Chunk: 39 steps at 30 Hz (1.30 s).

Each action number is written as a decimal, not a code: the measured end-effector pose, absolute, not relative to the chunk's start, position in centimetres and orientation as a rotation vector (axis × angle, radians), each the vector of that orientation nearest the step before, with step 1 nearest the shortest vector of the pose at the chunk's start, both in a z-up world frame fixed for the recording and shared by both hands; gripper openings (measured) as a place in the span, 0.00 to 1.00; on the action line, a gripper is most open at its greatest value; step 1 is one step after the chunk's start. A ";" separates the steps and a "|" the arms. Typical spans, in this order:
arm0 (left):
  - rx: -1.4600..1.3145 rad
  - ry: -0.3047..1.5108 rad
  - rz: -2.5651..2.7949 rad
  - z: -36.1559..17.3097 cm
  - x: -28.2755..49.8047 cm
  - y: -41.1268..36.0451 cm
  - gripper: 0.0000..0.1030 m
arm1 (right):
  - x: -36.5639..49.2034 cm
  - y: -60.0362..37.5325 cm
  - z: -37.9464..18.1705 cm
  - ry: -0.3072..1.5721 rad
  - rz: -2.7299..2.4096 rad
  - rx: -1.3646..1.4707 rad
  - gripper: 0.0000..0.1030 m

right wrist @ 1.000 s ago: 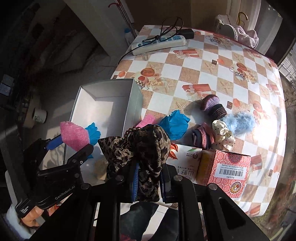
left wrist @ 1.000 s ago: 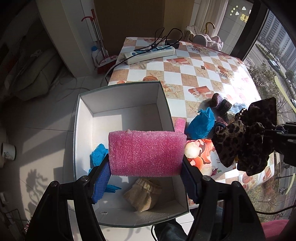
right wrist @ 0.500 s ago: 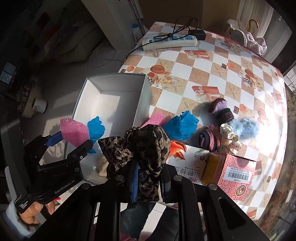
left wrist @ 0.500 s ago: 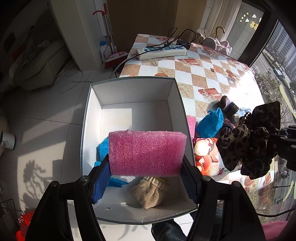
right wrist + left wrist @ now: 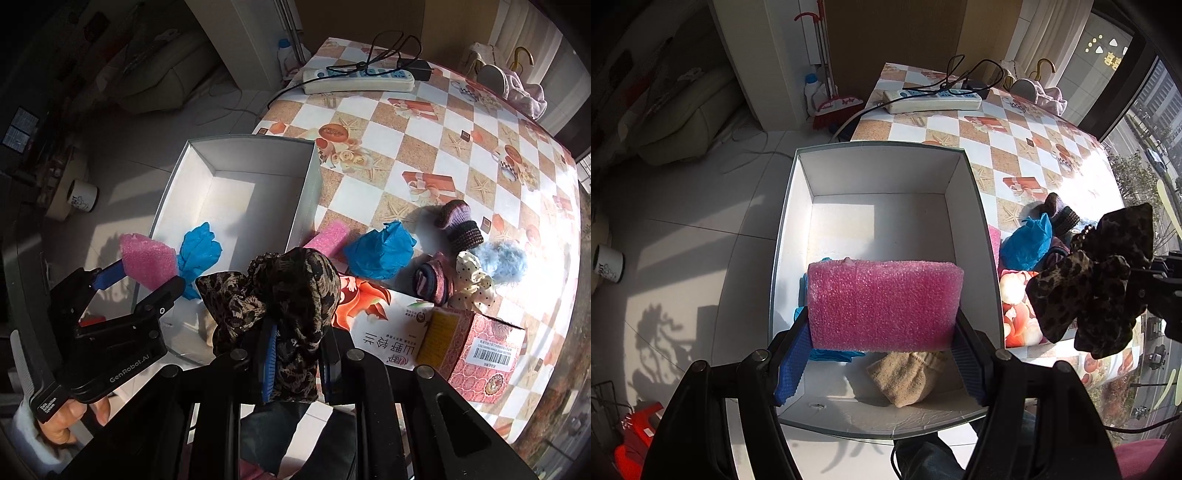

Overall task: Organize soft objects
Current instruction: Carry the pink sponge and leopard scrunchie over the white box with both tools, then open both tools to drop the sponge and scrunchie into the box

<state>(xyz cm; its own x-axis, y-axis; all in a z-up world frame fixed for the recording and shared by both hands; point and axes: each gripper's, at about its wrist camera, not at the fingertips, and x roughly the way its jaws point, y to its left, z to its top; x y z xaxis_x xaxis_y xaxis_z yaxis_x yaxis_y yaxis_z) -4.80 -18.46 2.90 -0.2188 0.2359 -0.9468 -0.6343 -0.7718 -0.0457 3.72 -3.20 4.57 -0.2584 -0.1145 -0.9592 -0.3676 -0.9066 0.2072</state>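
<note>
Pink foam block (image 5: 884, 304) sits clamped between the fingers (image 5: 790, 354) of my left gripper (image 5: 882, 354), held level above the near half of the white box (image 5: 975, 206). From the right wrist view the same block (image 5: 147, 260) shows at the box's near left edge.

Inside the box I see a blue glove (image 5: 199, 251) on the floor, partly under the foam, and a beige knitted sock (image 5: 908, 374) close to the near wall.

My right gripper (image 5: 295, 354) is clenched on a leopard-print cloth (image 5: 277, 299), which bunches above the fingers (image 5: 269, 354). It hangs to the right of the box, over the near edge of the bench (image 5: 388, 140). In the left wrist view the cloth (image 5: 1097, 284) is up in the air, apart from the box.

On the bench, just beside the box's right wall: a second pink foam piece (image 5: 330, 240), then a crumpled blue bag (image 5: 380, 249). Farther right lie a purple knitted sock (image 5: 458, 223), a fluffy light-blue item (image 5: 502, 258), a white dotted scrunchie (image 5: 474, 282) and a dark purple knit piece (image 5: 430, 282), all close together. A printed carton (image 5: 384, 321) and a red patterned box (image 5: 476, 343) lie at the near edge. A white power strip (image 5: 358, 79) lies at the far end.
</note>
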 end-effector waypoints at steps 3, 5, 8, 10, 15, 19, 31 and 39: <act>-1.489 0.473 2.035 2.8 -4.9 -18.8 0.71 | 3.5 -3.5 4.5 0.586 2.297 -1.811 0.19; -1.493 0.472 2.037 2.7 -5.0 -19.0 0.71 | 3.4 -3.7 4.4 0.582 2.298 -1.818 0.19; -1.501 0.469 2.040 2.6 -5.1 -19.2 0.71 | 3.2 -4.0 4.3 0.575 2.300 -1.827 0.19; -1.502 0.469 2.046 2.6 -5.3 -19.4 0.71 | 3.1 -4.1 4.3 0.580 2.303 -1.830 0.19; -1.530 0.470 2.056 2.1 -5.7 -20.2 0.71 | 2.3 -4.6 4.0 0.567 2.312 -1.851 0.19; -1.563 0.471 2.057 1.4 -6.0 -20.8 0.71 | 1.4 -5.3 3.5 0.550 2.319 -1.882 0.19; -1.590 0.483 2.071 0.5 -7.3 -20.6 0.71 | -2.3 -6.7 3.0 0.482 2.358 -1.925 0.19; -1.602 0.492 2.064 -0.2 -7.7 -20.3 0.71 | -3.8 -6.9 2.2 0.453 2.352 -1.946 0.19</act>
